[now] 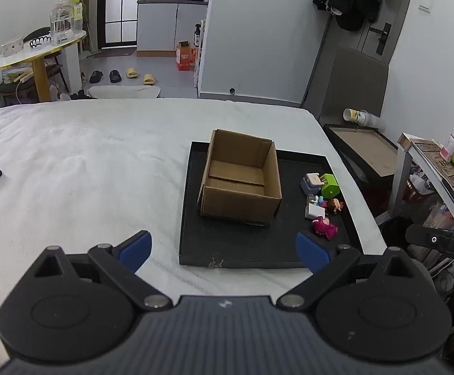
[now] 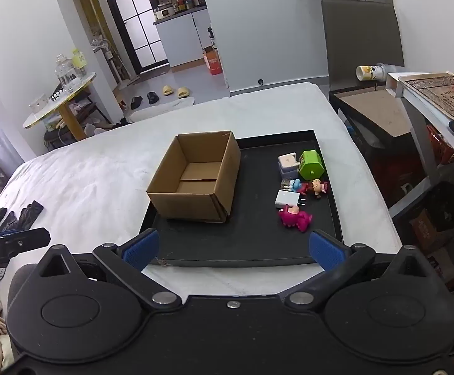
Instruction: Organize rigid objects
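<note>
Both grippers, left gripper (image 1: 224,248) and right gripper (image 2: 231,248), spread wide, holding nothing. The box (image 2: 195,175) hides some tray (image 2: 258,243); small toys (image 2: 299,184) bunch together, hard to tell apart.

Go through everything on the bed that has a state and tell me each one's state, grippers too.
cardboard box: upright on the tray, top open, nothing inside.
black tray: flat on the bed, holding the box and toys.
green toy house: tipped on its side.
white charger: lying flat, prongs out.
pink dinosaur toy: on its side.
left gripper: open, holding nothing.
right gripper: open, holding nothing.
</note>
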Demonstrator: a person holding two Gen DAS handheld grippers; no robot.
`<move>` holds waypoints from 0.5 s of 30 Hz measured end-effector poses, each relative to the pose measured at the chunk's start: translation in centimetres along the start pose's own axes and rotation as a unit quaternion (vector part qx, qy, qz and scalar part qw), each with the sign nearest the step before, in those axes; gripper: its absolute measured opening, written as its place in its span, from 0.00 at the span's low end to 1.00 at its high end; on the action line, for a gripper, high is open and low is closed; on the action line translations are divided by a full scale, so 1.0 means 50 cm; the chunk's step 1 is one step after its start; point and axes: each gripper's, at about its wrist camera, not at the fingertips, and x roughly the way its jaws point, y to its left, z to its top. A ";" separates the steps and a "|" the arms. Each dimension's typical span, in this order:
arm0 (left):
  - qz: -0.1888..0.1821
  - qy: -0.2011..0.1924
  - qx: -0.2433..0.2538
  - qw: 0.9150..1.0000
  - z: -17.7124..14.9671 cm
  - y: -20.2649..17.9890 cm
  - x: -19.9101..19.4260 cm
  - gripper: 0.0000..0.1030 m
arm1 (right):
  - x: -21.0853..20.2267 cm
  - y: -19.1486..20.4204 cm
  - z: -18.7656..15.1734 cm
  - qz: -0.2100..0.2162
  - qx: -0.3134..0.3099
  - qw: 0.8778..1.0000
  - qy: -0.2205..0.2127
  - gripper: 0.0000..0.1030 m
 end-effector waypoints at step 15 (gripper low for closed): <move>-0.011 -0.019 0.001 1.000 0.013 -0.005 -0.040 0.95 | -0.033 0.011 0.004 -0.002 -0.014 1.000 -0.017 1.00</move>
